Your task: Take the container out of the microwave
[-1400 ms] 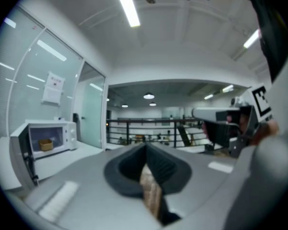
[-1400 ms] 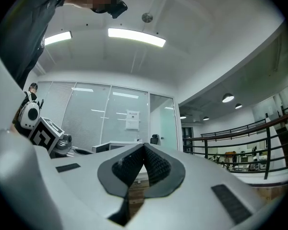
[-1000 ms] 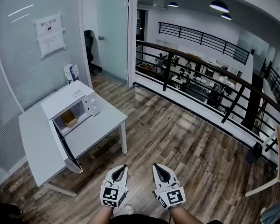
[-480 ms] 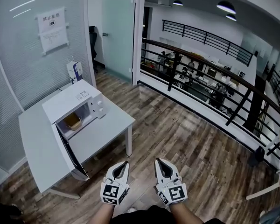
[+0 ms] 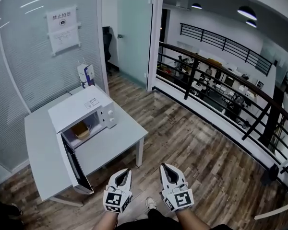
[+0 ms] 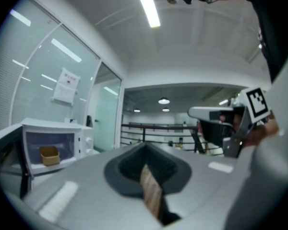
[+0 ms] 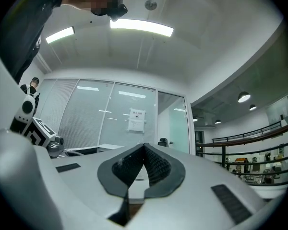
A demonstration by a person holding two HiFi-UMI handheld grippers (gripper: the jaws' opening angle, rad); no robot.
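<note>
Wood-plank floor [image 5: 197,152] runs between a glass wall [image 5: 24,66] and a black railing [image 5: 221,87]. Against the glass stands a white table [image 5: 113,145]. A white microwave [image 5: 77,110] sits toward the table's far corner, its door [image 5: 76,167] swung wide open. A small carton [image 5: 87,75] stands at that corner, just behind the microwave. The tan container [image 5: 80,130] rests on the floor of the microwave cavity, untouched; I also see it in the left gripper view. I hold the left gripper [image 5: 124,174] and right gripper [image 5: 165,169] side by side over the floor, well apart from the table. Both pairs of jaws are closed on nothing.
</note>
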